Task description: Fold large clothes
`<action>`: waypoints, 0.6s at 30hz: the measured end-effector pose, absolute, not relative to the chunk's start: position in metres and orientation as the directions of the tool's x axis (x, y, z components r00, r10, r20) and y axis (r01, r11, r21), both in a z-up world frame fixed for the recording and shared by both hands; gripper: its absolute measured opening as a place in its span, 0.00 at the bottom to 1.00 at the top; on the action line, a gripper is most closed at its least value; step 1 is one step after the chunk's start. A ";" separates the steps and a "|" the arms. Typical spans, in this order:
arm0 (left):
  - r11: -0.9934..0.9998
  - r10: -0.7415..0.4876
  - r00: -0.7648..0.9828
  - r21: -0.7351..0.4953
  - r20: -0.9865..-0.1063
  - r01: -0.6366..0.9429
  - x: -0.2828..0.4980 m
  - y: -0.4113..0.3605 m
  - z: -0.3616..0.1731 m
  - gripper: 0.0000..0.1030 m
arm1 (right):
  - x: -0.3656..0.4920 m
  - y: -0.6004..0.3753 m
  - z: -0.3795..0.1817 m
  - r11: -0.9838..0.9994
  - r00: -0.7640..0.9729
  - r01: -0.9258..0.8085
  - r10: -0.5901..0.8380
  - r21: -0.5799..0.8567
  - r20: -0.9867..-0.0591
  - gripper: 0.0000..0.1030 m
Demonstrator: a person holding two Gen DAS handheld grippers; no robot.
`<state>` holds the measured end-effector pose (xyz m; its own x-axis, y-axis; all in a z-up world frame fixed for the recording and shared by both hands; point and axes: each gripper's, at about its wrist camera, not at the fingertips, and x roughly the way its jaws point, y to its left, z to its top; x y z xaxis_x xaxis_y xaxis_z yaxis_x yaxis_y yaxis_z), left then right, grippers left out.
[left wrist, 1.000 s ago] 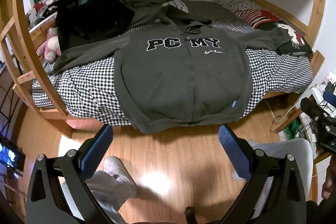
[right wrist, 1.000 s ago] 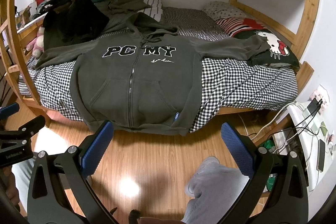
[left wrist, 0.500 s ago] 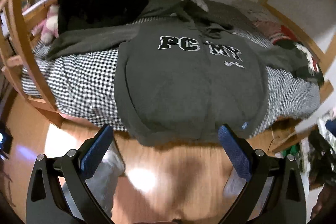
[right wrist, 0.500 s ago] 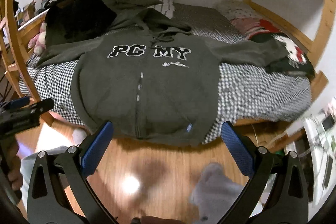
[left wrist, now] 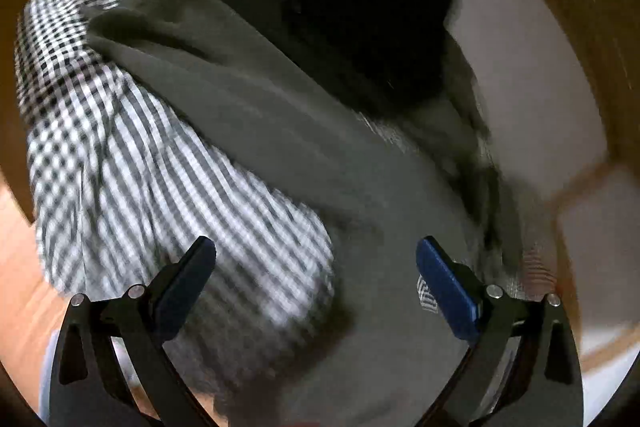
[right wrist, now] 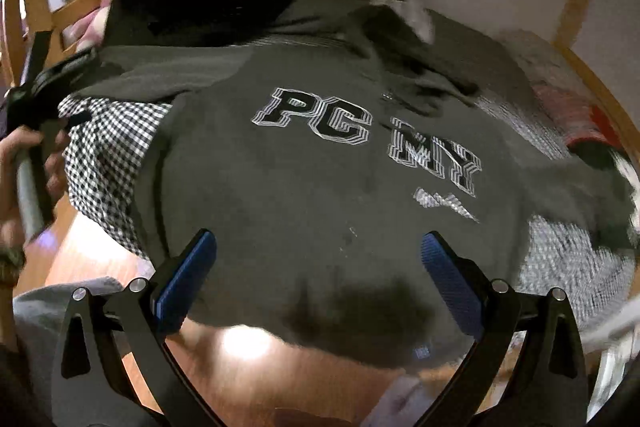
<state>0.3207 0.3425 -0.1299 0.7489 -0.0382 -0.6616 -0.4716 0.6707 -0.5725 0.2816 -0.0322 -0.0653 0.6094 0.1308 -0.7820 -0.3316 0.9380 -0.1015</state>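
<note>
Both jaws spread and bare, left gripper (left wrist: 316, 263) above hoodie (left wrist: 280, 131) sleeve, right gripper (right wrist: 318, 255) above its body.

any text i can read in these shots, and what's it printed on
"PC MY": block letters across the chest of the grey hoodie, right wrist view.
Script line under "MY" on the hoodie: too blurred to read.
Small blue tag at the hoodie's hem: too small to read.
Left wrist view: no readable text.
</note>
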 end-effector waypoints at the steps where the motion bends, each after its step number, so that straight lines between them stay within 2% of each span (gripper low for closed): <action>1: 0.655 -0.032 0.748 -0.580 -0.663 -0.485 0.324 0.356 -0.134 0.96 | 0.290 -0.023 -0.066 0.932 0.608 -0.348 0.139 -0.105 -0.782 0.98; 4: 0.554 -0.038 0.744 -0.634 -0.667 -0.540 0.329 0.404 -0.155 0.96 | 0.323 0.018 -0.072 0.906 0.604 -0.409 0.180 -0.108 -0.776 0.98; 8: 0.312 -0.141 0.780 -0.775 -0.610 -0.550 0.344 0.467 -0.184 0.96 | 0.342 0.063 -0.075 0.887 0.594 -0.453 0.222 -0.093 -0.773 0.98; 11: 0.189 -0.143 0.803 -0.812 -0.579 -0.552 0.355 0.493 -0.197 0.95 | 0.351 0.088 -0.080 0.877 0.587 -0.472 0.234 -0.093 -0.775 0.98; 18: 0.118 -0.134 0.849 -0.858 -0.512 -0.499 0.381 0.516 -0.199 0.95 | 0.379 0.141 -0.095 0.844 0.553 -0.528 0.261 -0.091 -0.791 0.98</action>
